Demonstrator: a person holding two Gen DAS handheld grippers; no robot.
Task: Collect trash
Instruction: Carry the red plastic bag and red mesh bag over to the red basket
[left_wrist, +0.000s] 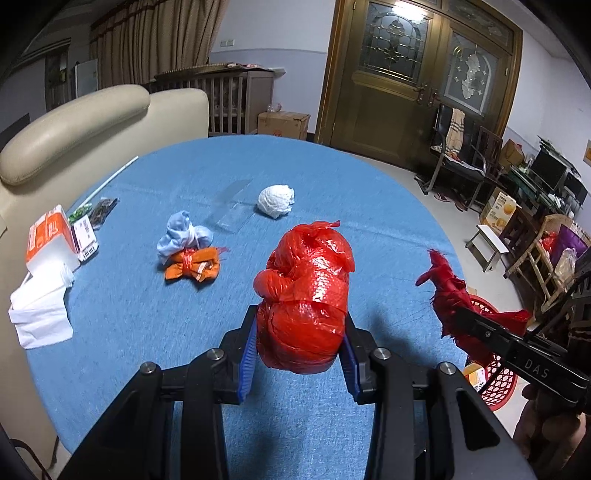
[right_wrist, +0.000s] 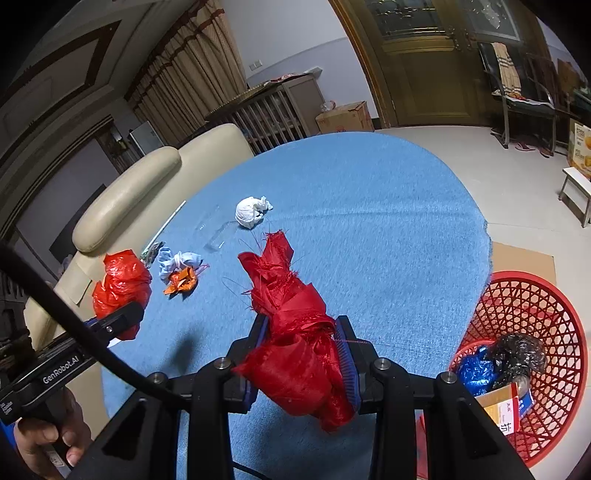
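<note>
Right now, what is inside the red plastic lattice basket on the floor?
The red plastic lattice basket holds a crumpled blue bag, a black bag and a small cardboard box. Anything beneath them is covered.

Home living room: beige sofa (left_wrist: 74, 122), curtains (left_wrist: 147, 37), wooden double door (left_wrist: 417, 74) with leaded glass, blue-covered table (left_wrist: 332, 177), cardboard boxes (left_wrist: 282, 124), chairs (left_wrist: 461, 155).

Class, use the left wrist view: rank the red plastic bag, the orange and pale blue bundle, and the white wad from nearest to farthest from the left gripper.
1. Red plastic bag: clamped in the left gripper, nearest.
2. Orange and pale blue bundle: farther out on the blue tablecloth, to the left.
3. White wad: farthest, beyond the bag near the table's middle.
</note>
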